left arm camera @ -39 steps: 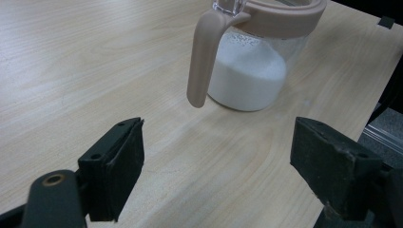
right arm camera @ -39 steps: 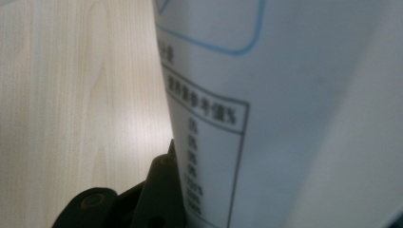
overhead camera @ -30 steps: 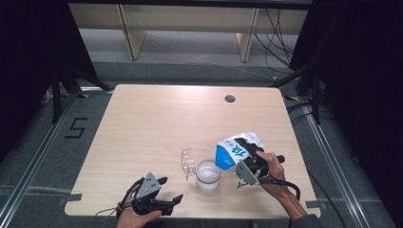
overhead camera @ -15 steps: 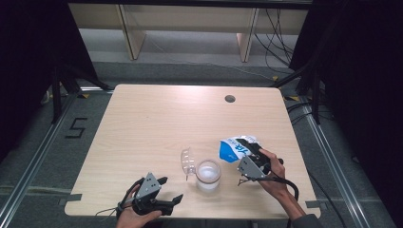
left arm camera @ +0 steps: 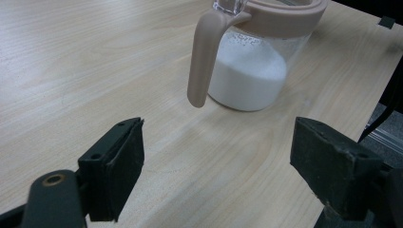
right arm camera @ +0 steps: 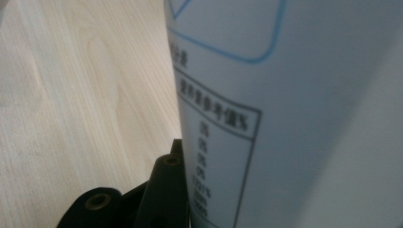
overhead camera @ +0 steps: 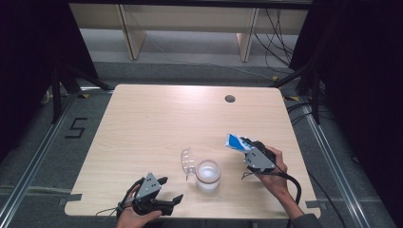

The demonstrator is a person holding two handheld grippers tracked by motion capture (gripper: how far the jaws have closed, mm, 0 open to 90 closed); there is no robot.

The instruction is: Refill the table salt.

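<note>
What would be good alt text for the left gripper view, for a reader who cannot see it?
A clear jar with a beige rim and handle, partly filled with white powder, stands on a light wooden table. The left tool faces it from nearby, its black jaws wide open and empty.

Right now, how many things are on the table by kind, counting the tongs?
Jar with white powder: 1
Clear lid next to the jar: 1
Blue and white bag, held in the right tongs: 1
Tongs, right and left tongs: 2
Total: 5
</note>
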